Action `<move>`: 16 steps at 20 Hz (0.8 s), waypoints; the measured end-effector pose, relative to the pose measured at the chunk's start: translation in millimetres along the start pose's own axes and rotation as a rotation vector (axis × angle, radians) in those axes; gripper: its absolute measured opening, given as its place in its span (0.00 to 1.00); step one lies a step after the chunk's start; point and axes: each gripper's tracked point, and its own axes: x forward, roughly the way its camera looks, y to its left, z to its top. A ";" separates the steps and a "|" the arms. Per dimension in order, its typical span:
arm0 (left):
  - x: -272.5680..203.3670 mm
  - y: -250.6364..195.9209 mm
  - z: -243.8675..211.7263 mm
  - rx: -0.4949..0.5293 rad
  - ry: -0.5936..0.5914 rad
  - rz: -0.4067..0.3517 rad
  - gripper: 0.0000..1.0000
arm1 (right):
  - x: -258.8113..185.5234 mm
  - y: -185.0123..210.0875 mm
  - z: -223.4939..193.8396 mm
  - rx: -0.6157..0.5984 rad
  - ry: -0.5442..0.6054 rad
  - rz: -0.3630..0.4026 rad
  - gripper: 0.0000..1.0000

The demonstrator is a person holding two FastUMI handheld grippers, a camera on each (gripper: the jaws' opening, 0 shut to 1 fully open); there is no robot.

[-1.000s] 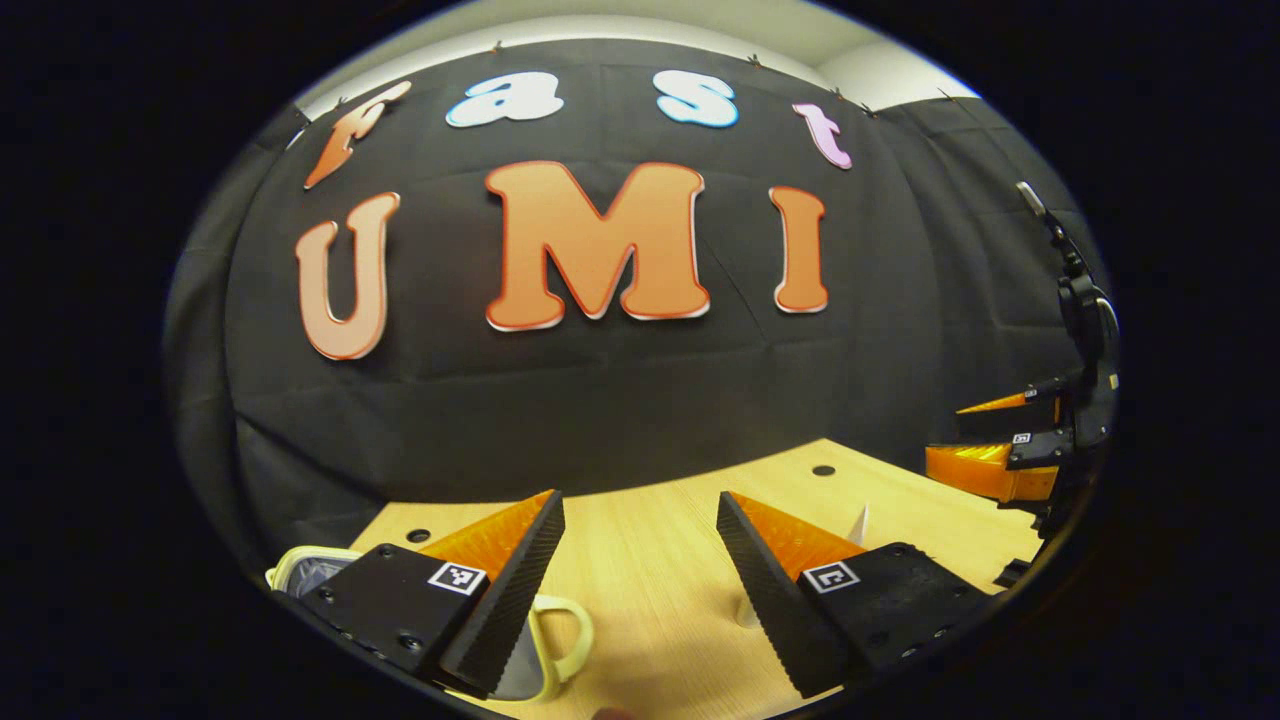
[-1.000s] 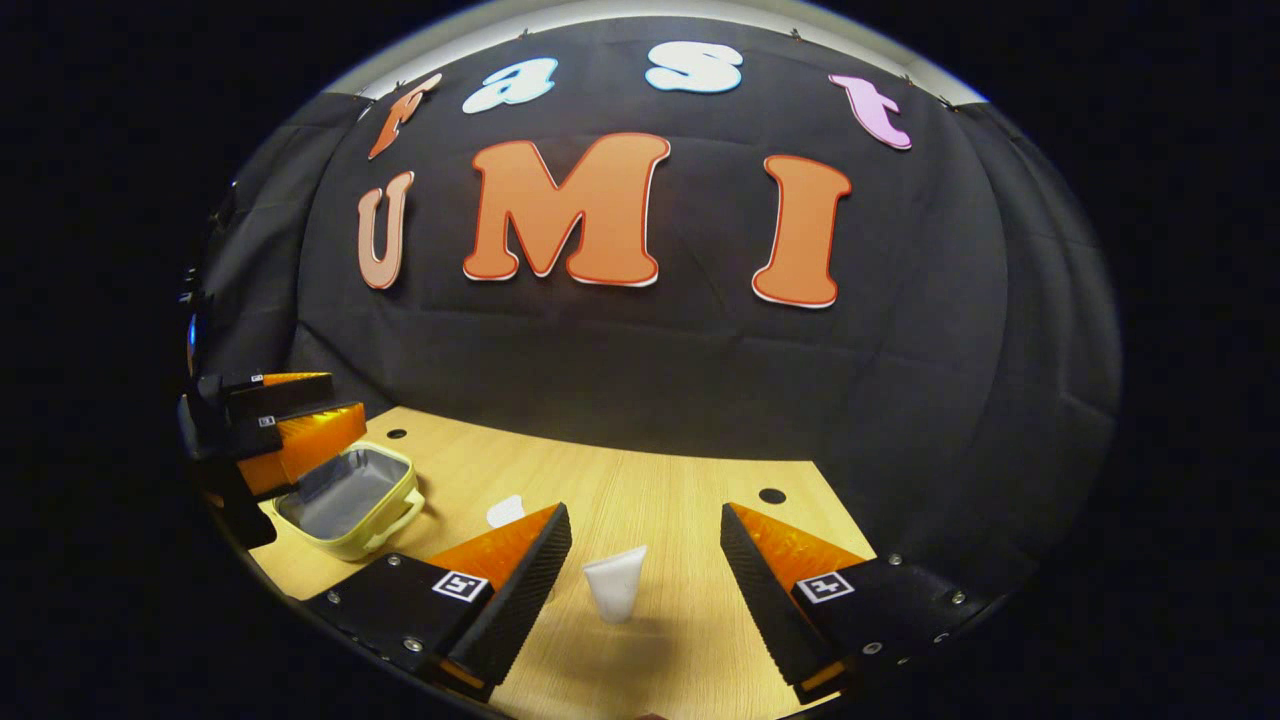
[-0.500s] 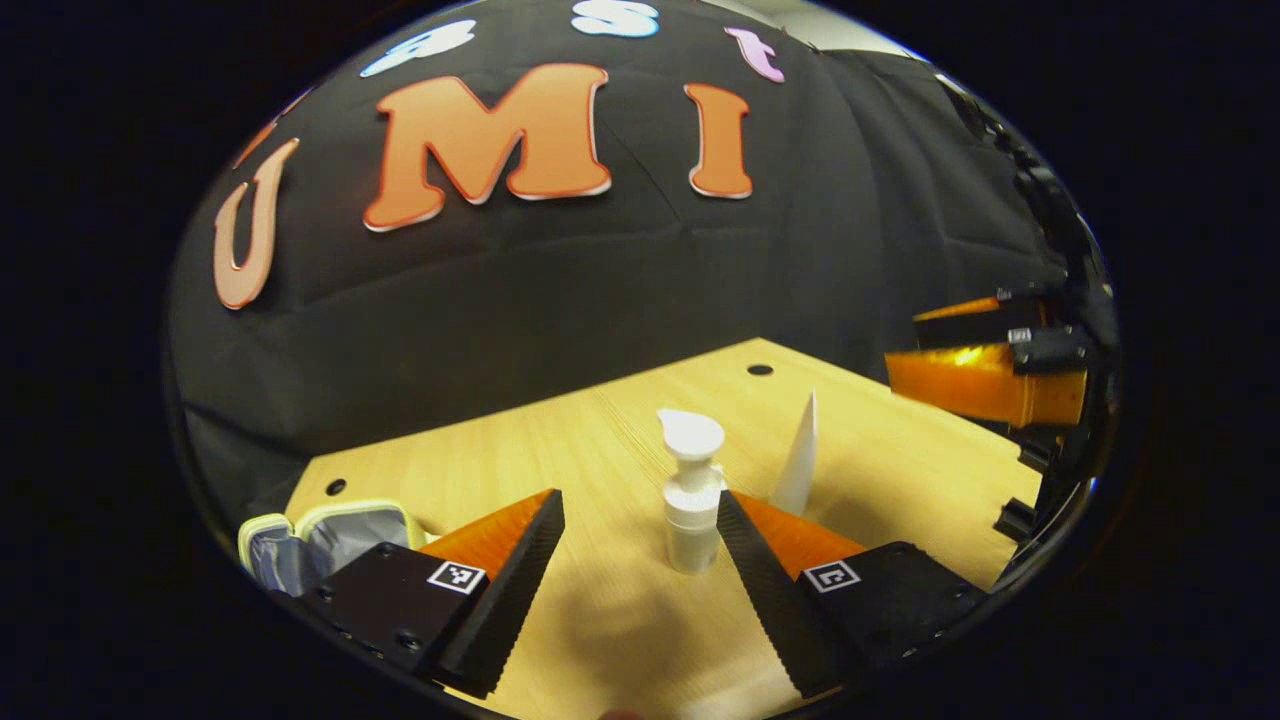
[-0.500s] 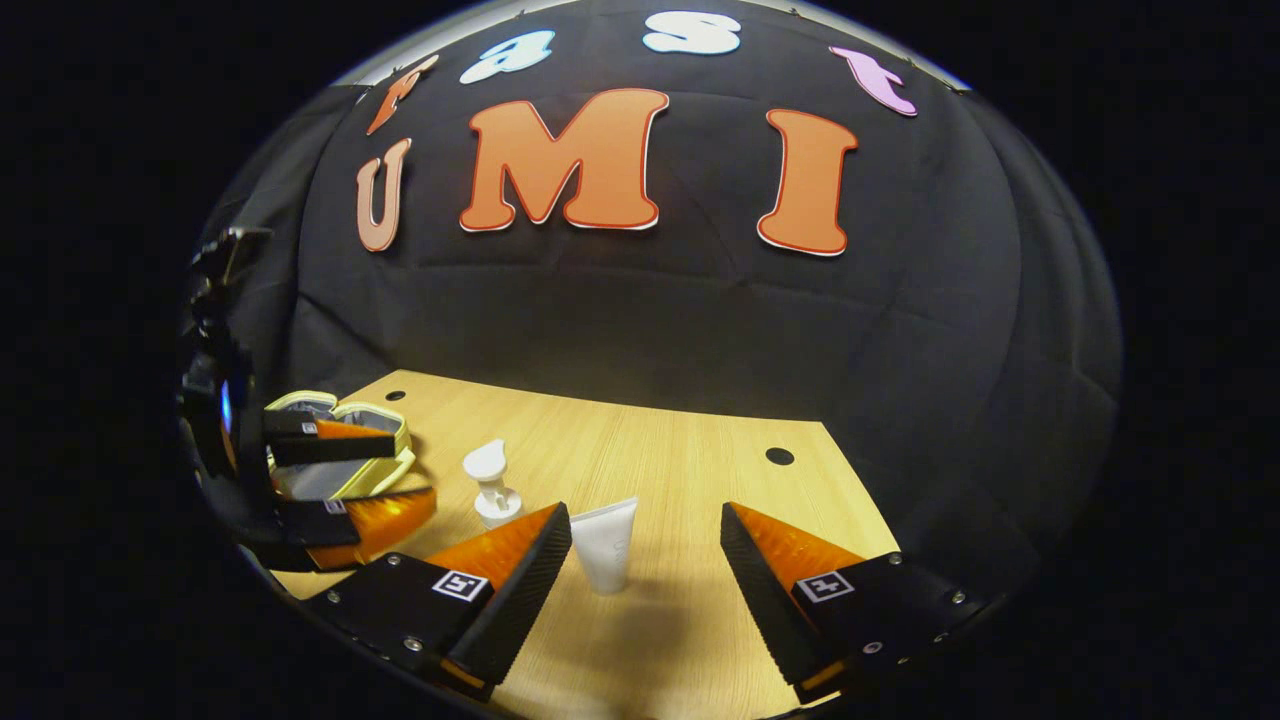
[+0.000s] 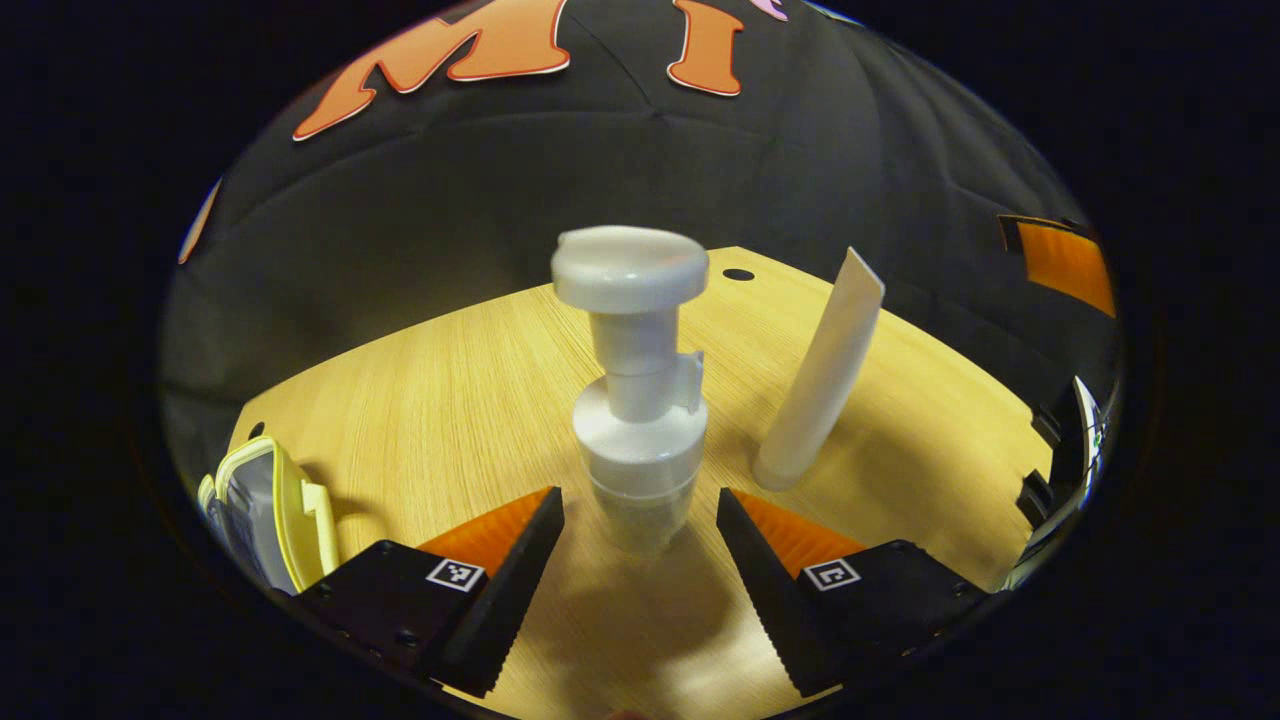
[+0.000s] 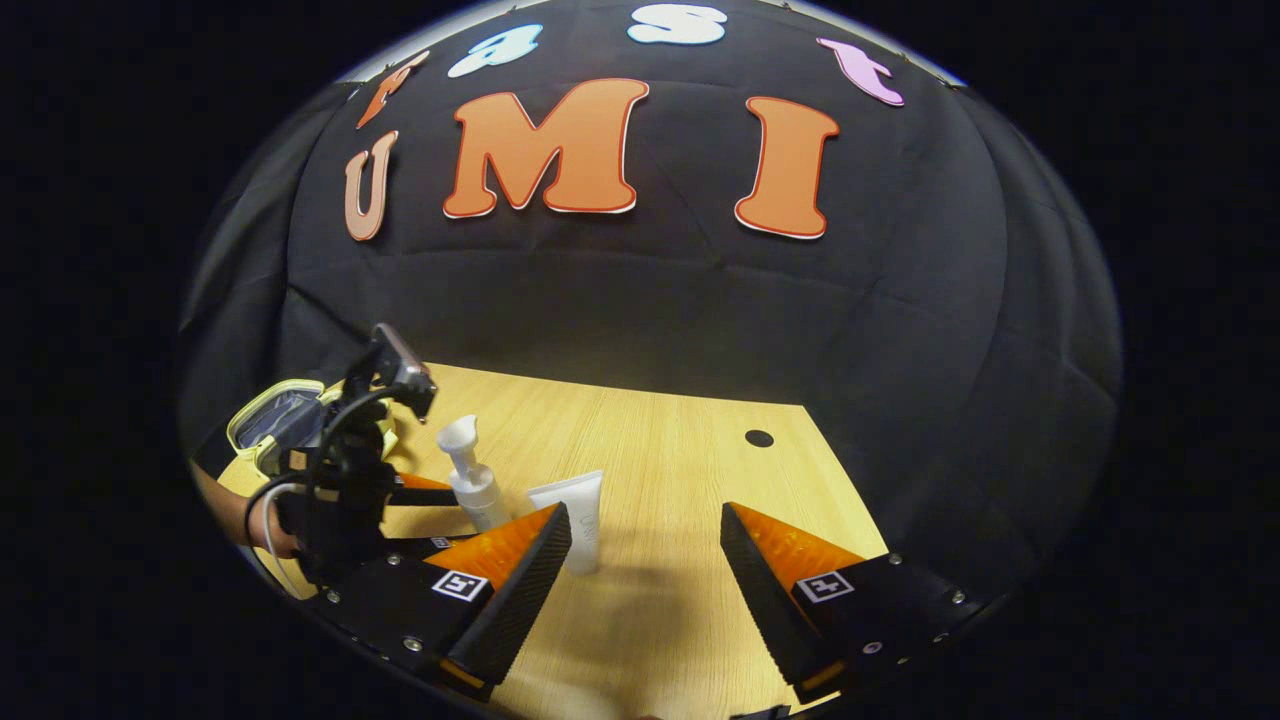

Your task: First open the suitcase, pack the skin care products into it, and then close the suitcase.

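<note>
A white pump bottle stands upright on the wooden table, close up in the left gripper view. My left gripper is open, its fingers either side of the bottle's base with gaps on both sides. To the right of the bottle stands a white tube, cap down. The small yellow suitcase lies open at the far left. In the right gripper view my right gripper is open and empty, with the tube just beyond its left finger. The left gripper flanks the pump bottle, and the suitcase shows its grey lining.
The wooden table runs back to the black cloth wall and has a round hole near its far edge. A person's hand holds the left gripper. The right gripper's finger shows at the far right of the left gripper view.
The left gripper has tipped down and moved forward to the pump bottle, which now stands between its fingers. The right gripper has hardly moved; the tube sits slightly nearer its left finger.
</note>
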 end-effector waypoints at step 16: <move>-34.2 23.9 20.0 -0.050 -0.031 0.037 0.64 | 38.7 25.7 -54.8 -0.007 0.149 0.101 0.97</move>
